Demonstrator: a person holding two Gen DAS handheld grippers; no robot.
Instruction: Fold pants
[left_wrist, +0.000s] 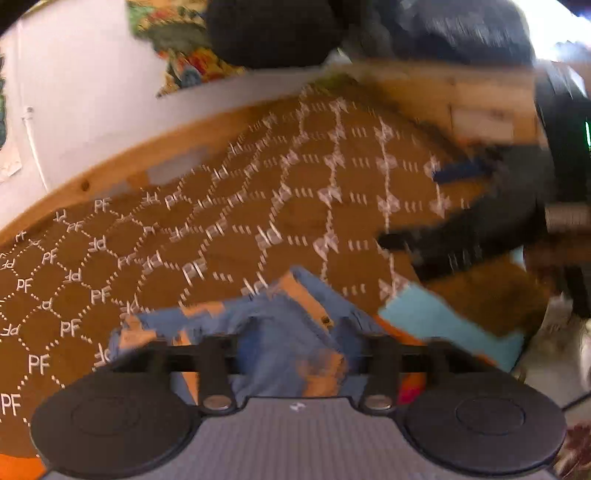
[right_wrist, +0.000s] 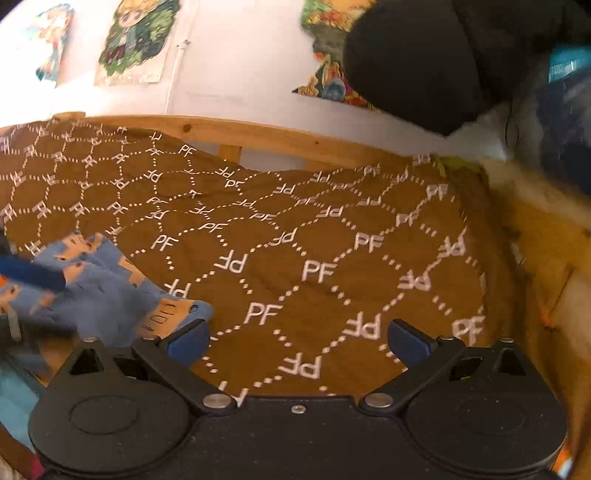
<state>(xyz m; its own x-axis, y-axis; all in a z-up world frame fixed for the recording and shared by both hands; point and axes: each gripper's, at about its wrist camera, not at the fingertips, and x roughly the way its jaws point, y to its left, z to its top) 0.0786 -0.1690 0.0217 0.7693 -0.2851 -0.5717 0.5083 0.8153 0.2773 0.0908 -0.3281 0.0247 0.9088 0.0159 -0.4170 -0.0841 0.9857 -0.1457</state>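
Observation:
The pants (left_wrist: 284, 332) are blue with orange patches and lie bunched on a brown blanket (left_wrist: 221, 229) printed with white "PF" marks. In the blurred left wrist view my left gripper (left_wrist: 299, 343) hangs right over them, its jaws apart, with loose cloth lying between them. The right wrist view shows the pants (right_wrist: 99, 291) at the lower left, just beyond my right gripper's left fingertip. My right gripper (right_wrist: 299, 339) stands open over bare blanket (right_wrist: 332, 240), holding nothing. It also appears, blurred, at the right of the left wrist view as the right gripper (left_wrist: 461, 214).
A wooden bed rail (right_wrist: 258, 134) runs behind the blanket, with a white wall and posters (right_wrist: 136, 40) beyond. A person's dark sleeve (right_wrist: 417, 62) fills the upper right. A turquoise cloth (left_wrist: 443, 317) lies beside the pants. The blanket's edge drops off at the right (right_wrist: 495, 258).

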